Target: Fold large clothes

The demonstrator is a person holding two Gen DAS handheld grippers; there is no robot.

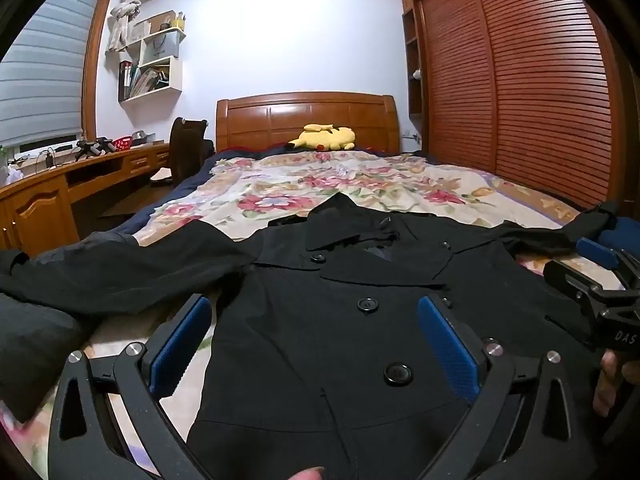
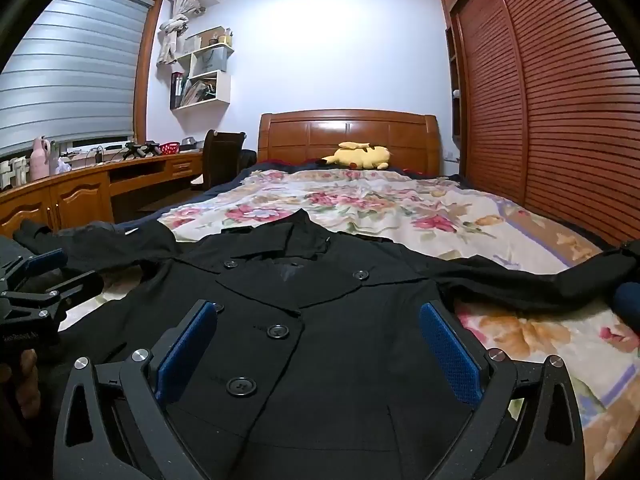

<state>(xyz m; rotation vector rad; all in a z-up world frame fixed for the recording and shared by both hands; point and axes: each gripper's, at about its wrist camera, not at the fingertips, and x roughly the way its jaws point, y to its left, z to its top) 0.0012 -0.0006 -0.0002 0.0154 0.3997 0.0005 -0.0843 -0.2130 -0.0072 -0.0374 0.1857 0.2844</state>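
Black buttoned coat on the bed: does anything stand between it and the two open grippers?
Nothing visible does. The black buttoned coat lies spread on the floral bedspread; the left gripper and right gripper hover open directly over its front.

Your coat (image 1: 340, 320) is plain black with glossy black buttons, lying on a cream bedspread (image 1: 360, 184) full of pink-red flowers with some orange ones. Your gripper pads (image 1: 448, 344) are bright blue on black frames. At 12 o'clock there's a yellow plush (image 1: 326, 138) against the orange-brown headboard (image 1: 308, 116).
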